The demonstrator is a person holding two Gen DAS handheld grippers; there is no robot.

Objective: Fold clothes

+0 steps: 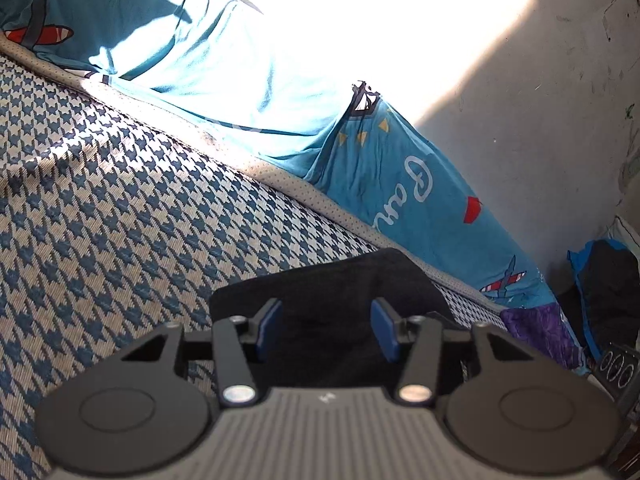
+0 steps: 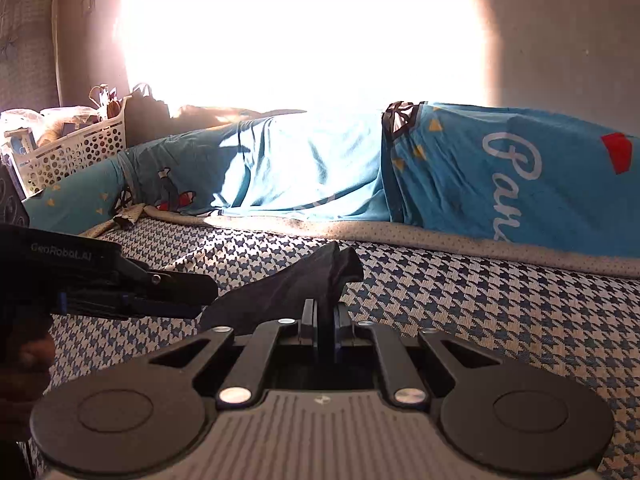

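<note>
Right gripper (image 2: 325, 320): pinching dark cloth (image 2: 296, 284) above bed (image 2: 480, 300). Left gripper (image 1: 325, 330): spread over cloth. Beyond both: teal blanket (image 2: 460, 176); basket (image 2: 68, 152) far left.

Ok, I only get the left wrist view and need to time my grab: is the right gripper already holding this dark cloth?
Observer: Yes. The right gripper is shut on the dark garment, with a bunched fold sticking up above its fingers.
Operator: And where is my left gripper relative to it?
Observer: In the right wrist view the left gripper comes in from the left, its tip at the garment's edge beside the right one.
Operator: Anything off to that side I can't see?
Observer: A white perforated basket stands at the far left, behind the blue printed bedding.
</note>
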